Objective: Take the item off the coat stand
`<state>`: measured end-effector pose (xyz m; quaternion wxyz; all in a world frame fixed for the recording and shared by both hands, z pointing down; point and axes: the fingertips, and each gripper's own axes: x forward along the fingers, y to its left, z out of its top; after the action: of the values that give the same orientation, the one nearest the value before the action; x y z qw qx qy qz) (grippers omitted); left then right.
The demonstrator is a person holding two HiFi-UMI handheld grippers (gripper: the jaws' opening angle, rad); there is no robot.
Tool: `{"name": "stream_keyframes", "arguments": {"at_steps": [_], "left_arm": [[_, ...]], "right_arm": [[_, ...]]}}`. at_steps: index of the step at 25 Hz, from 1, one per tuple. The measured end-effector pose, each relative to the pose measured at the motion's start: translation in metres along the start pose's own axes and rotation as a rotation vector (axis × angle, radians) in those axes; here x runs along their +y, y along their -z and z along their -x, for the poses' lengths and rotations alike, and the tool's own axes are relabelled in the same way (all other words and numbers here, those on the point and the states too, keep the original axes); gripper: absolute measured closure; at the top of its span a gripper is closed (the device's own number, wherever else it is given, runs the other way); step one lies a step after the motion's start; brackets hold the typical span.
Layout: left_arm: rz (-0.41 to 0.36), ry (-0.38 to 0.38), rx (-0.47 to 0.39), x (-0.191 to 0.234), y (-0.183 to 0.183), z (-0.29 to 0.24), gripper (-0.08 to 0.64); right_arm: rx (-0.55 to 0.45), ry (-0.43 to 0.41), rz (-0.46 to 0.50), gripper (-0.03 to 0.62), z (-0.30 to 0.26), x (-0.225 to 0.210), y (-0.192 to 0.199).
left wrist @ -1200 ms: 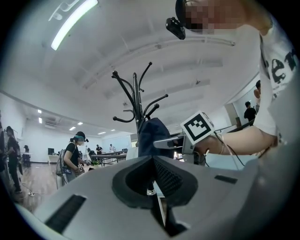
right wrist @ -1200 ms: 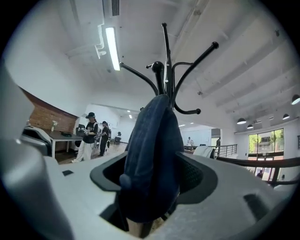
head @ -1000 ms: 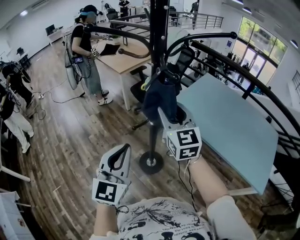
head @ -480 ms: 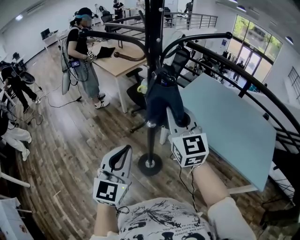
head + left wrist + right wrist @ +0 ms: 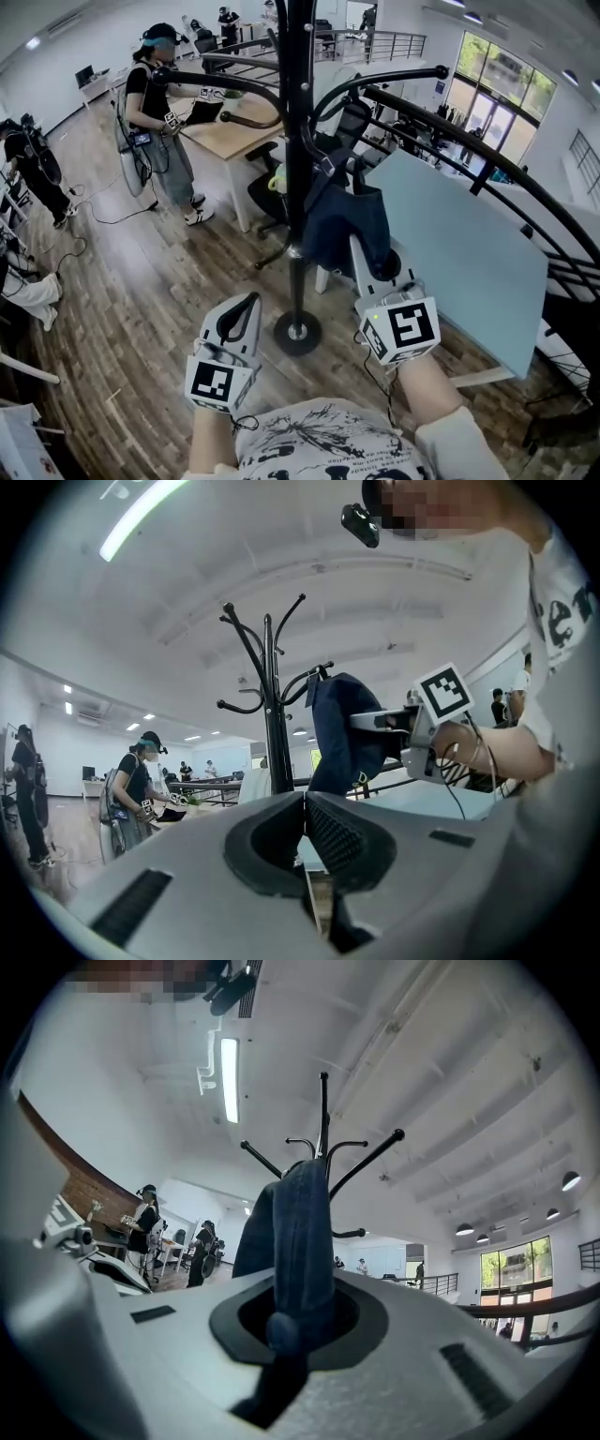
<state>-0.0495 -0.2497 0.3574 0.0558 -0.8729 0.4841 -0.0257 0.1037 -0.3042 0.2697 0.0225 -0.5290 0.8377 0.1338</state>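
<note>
Grippers: two. The right gripper point(image 5: 360, 247) is clenched on the lower fold of the one dark blue garment point(image 5: 339, 217), with cloth pinched between its jaws. The left gripper point(image 5: 249, 298) hangs low, jaws together, holding nothing. The garment's top hangs against the hooks of the single black coat stand point(image 5: 296, 141). Compared with a second earlier, the garment is drawn rightward off the pole, and the right gripper sits lower and further right.

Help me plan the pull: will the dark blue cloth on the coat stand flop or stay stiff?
Likely floppy: the dark blue cloth hangs in folds from the coat stand. Probably light: the right hand-held gripper pinches one fold.
</note>
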Motion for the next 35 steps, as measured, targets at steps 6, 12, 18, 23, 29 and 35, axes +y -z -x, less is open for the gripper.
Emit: {"name": "stream_keyframes", "arguments": {"at_steps": [6,12,18,23,29,35], "left_arm": [[-0.012,0.005,-0.025,-0.005,-0.009,-0.003,0.555],[-0.016,0.007,-0.039,-0.008,-0.012,-0.006,0.555],[-0.002,0.001,-0.04,-0.005,-0.009,-0.009,0.555],[-0.002,-0.005,-0.04,0.0,-0.01,-0.012,0.555],[-0.004,0.0,-0.046,0.002,-0.011,-0.014,0.555],[-0.005,-0.002,-0.034,0.004,-0.01,-0.016,0.555]], "right_arm": [[0.084,0.027,-0.042,0.575,0.026,-0.007,0.046],[0.213,0.046,-0.074,0.575,0.043,-0.006,0.109],[0.265,0.007,-0.065,0.575,0.054,0.009,0.134],[0.247,-0.003,-0.057,0.578,0.05,0.01,0.129],[0.217,-0.011,-0.045,0.58,0.045,0.014,0.119],[0.202,-0.019,-0.064,0.58,0.042,0.015,0.113]]}}
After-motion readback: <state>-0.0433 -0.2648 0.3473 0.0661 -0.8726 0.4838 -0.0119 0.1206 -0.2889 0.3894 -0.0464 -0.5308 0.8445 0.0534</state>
